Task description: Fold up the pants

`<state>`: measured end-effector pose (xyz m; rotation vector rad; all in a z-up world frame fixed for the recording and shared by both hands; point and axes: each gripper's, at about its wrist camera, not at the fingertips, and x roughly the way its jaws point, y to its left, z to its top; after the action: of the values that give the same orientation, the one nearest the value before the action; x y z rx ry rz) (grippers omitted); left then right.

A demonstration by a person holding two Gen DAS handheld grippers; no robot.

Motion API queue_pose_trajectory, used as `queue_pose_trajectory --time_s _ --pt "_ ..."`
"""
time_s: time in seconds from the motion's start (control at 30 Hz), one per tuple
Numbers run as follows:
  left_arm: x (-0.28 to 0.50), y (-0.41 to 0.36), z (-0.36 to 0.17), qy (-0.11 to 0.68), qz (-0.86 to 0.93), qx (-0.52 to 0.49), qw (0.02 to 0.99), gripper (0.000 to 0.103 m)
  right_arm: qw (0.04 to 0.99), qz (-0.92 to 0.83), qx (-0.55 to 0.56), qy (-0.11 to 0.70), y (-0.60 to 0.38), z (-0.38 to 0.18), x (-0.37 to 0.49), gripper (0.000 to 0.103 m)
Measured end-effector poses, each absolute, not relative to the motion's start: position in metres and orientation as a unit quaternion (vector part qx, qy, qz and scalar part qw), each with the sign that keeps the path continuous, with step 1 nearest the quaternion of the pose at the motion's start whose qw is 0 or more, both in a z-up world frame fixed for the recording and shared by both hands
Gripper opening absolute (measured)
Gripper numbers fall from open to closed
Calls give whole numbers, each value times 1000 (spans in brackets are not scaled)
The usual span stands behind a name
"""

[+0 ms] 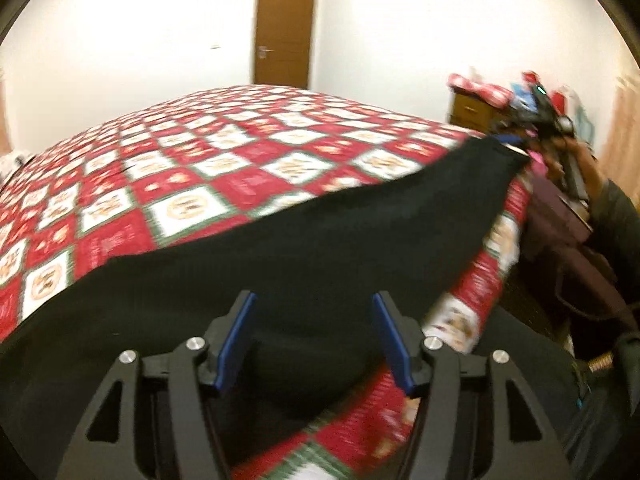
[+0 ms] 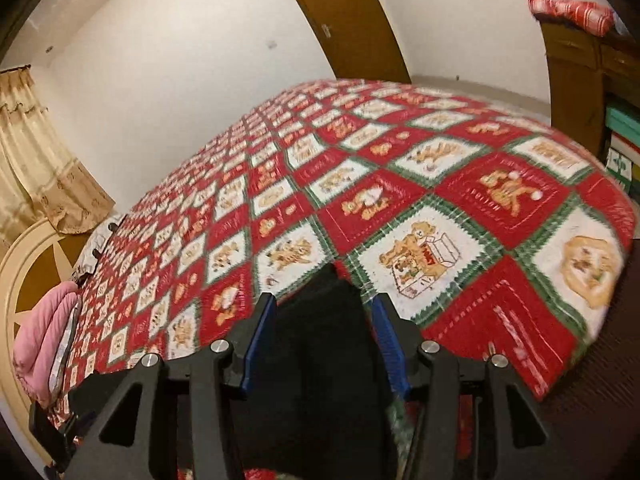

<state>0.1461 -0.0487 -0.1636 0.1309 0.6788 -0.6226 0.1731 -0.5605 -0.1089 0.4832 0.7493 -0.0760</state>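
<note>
- Black pants [image 1: 304, 248]: one long dark band across the near edge of the bed, part lying on the quilt, far end lifted toward the right gripper.
- Left gripper [image 1: 314, 336]: blue pads apart, jaws released; pants fabric lies between and below them, not pinched.
- Right gripper [image 2: 322, 340]: blue pads part-way apart with black cloth bunched between them; whether they grip it cannot be told.
- Quilt [image 2: 400, 208]: red, white and green patchwork with bear motifs, covering the bed.
- Door [image 1: 285, 28]: brown, closed, on the far white wall.
- Pink cloth [image 2: 44, 344]: at the left bed edge.
</note>
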Motion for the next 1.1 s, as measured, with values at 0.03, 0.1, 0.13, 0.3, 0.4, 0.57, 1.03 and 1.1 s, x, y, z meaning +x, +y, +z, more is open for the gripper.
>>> queue_pose_trajectory --time_s 0.03,0.1,0.13,0.3,0.4,0.57,1.03,1.1 --pt "154 -44 -167 334 -287 53 896 63 899 -22 241 365 -562 -113 174 51" --pt "162 -37 -176 344 -272 40 898 63 900 -20 237 365 -561 -116 174 32" --pt "168 -35 -181 354 -260 36 898 63 902 -23 230 364 -559 -117 174 23" --pt "169 -32 -190 355 -253 37 899 64 914 -11 218 343 -552 -103 175 12" --pt "169 -36 -190 352 -245 45 902 65 926 -13 193 324 -541 -85 179 10" --pt "166 -33 -192 343 -231 31 910 65 920 -66 160 352 -542 -94 203 10" --pt "150 -44 -194 321 -202 49 924 75 918 -138 170 330 -558 -95 171 59" --pt "147 -43 -194 321 -196 50 925 75 927 -128 155 317 -541 -82 160 59"
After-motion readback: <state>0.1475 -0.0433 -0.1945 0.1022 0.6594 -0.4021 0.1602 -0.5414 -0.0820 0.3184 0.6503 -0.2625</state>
